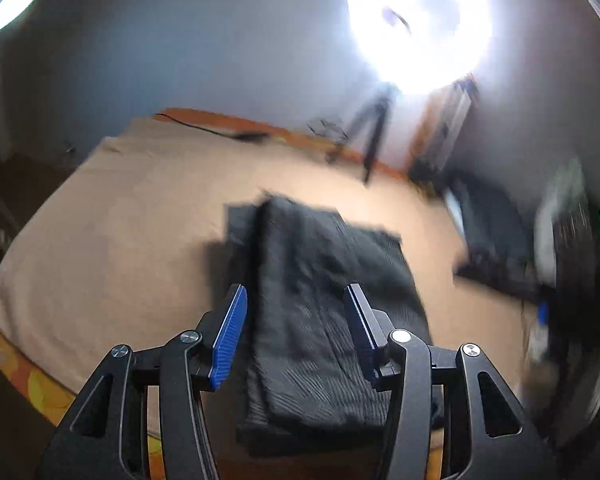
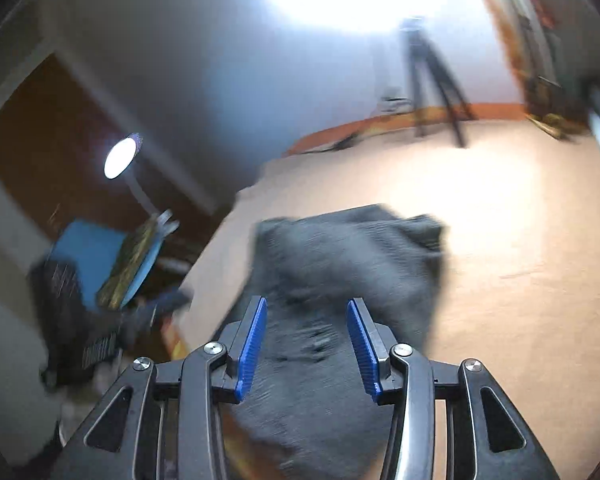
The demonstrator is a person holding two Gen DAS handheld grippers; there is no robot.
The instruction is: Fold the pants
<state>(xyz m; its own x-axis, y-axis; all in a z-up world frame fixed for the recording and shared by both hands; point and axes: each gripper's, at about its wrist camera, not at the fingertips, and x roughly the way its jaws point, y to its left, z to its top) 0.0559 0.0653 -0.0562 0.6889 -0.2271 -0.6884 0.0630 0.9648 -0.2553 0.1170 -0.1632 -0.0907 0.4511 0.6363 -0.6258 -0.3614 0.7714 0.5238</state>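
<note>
The dark grey pants [image 1: 320,300] lie folded into a compact stack on the tan bed cover [image 1: 120,240]. My left gripper [image 1: 296,292] is open and empty, held above the near end of the stack, with nothing between its blue pads [image 1: 230,336]. In the right wrist view the same pants [image 2: 340,280] lie rumpled on the tan cover [image 2: 500,240]. My right gripper [image 2: 307,304] is open and empty above their near part. Both views are motion blurred.
A bright ring light on a tripod [image 1: 374,136] stands at the far side of the bed. Dark items [image 1: 496,248] lie at the bed's right. The bed edge with orange patterned trim [image 1: 16,364] is at the near left. A blue chair with clutter [image 2: 100,268] stands beside the bed.
</note>
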